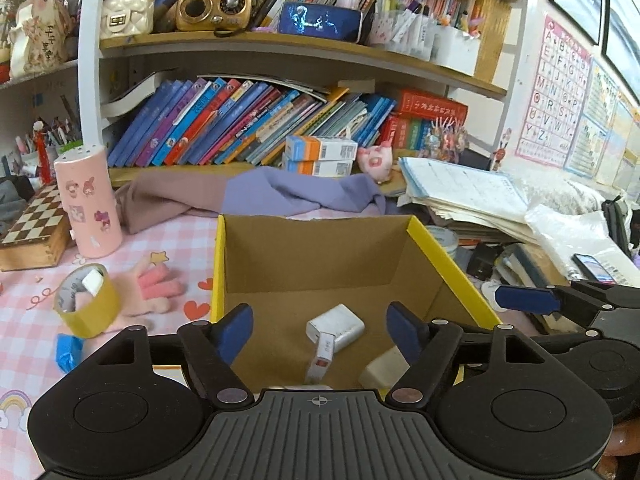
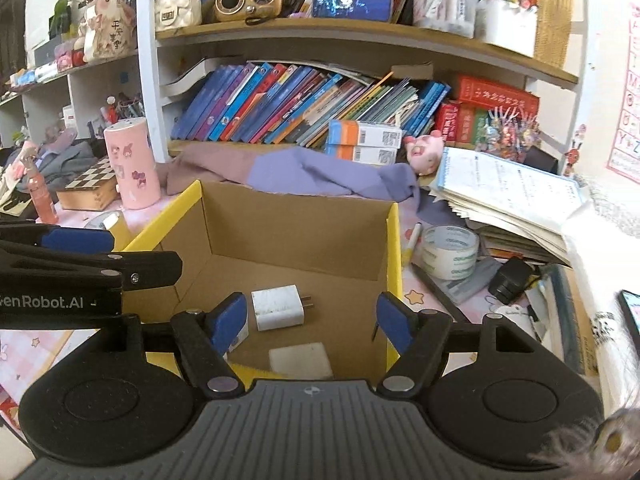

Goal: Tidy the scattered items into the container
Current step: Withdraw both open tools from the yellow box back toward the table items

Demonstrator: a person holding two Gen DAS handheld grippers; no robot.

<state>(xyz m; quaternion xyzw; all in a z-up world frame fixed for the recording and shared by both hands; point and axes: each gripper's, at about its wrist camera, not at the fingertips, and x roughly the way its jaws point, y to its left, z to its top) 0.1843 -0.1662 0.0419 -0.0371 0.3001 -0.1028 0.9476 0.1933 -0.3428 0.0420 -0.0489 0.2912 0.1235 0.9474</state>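
Observation:
An open cardboard box [image 1: 218,264] with yellow outer walls stands on the pink desk cover. On its floor lie a white charger plug [image 1: 335,326], a small white stick [image 1: 322,356] and a white block [image 1: 384,368]. My left gripper [image 1: 320,334] hovers open over the box's near edge, nothing between its blue pads. The right wrist view shows the same box [image 2: 394,248], charger [image 2: 280,307] and block [image 2: 300,360] below my right gripper [image 2: 312,322], which is also open and holds nothing. Each gripper shows at the side of the other's view.
Left of the box lie a yellow tape roll [image 1: 86,300], a pink fluffy glove [image 1: 156,288] and a blue wrapper [image 1: 68,350]. On its right are a clear tape roll [image 2: 450,252], a marker [image 2: 414,240] and a black adapter [image 2: 510,280]. Cloth [image 1: 260,194] and bookshelves stand behind.

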